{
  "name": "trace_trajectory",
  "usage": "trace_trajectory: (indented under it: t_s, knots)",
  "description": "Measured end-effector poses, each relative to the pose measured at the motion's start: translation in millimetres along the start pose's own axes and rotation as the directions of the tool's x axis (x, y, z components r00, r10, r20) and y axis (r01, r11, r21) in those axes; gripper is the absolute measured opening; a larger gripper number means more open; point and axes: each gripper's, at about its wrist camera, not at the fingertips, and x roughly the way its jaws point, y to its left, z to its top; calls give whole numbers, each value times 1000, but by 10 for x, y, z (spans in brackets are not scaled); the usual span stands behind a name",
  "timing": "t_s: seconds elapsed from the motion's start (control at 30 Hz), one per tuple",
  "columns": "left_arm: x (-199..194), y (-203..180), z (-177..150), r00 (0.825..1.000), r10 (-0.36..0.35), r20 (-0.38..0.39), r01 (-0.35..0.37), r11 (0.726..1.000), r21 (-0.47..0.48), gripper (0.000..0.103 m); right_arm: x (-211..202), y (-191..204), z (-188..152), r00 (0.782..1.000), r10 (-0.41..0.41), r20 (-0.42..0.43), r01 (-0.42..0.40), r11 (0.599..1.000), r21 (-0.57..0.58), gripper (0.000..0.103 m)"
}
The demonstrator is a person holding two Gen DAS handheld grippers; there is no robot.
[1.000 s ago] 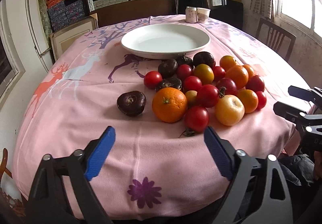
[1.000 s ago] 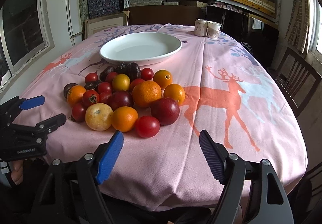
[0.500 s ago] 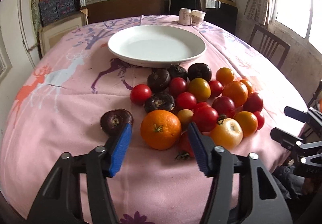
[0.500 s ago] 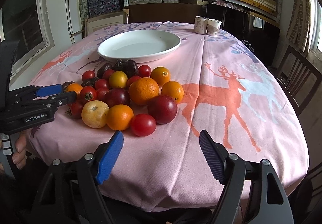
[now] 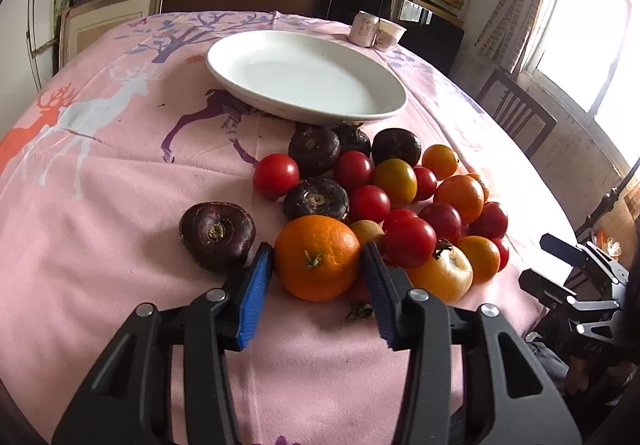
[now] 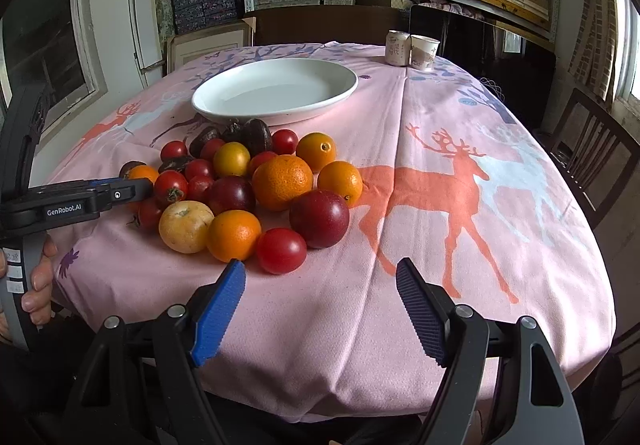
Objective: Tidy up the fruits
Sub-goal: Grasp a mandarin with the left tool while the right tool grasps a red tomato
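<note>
A pile of fruit lies on the pink tablecloth: red tomatoes (image 5: 408, 241), oranges, a yellow fruit (image 5: 444, 273) and dark purple ones (image 5: 216, 233). My left gripper (image 5: 316, 249) is closing on the big orange (image 5: 316, 257) at the pile's near left, which sits between the jaws with a blue pad touching each side. From the right wrist view this gripper (image 6: 120, 189) comes in from the left over the pile. My right gripper (image 6: 320, 277) hangs open and empty over bare cloth just in front of a red tomato (image 6: 280, 249).
An empty white plate (image 5: 304, 81) sits behind the pile. A can (image 6: 396, 47) and a paper cup (image 6: 424, 51) stand at the table's far edge. A wooden chair (image 6: 592, 149) is on the right. Shelves of boxes fill the back wall.
My left gripper moved forward to the pile and narrowed its jaws from wide open to either side of the big orange. My right gripper stayed where it was.
</note>
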Motion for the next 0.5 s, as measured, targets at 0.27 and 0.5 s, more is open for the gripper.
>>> trace_trajectory:
  t_s: [0.27, 0.5]
  knots:
    - [-421, 89, -5, 995, -7, 104, 14, 998, -63, 43, 103, 37, -22, 996, 78, -38, -78, 997, -9, 68]
    - [-590, -2, -44, 993, 5, 116, -3, 1000, -20, 43, 270, 93, 4, 993, 104, -55, -104, 995, 0, 49]
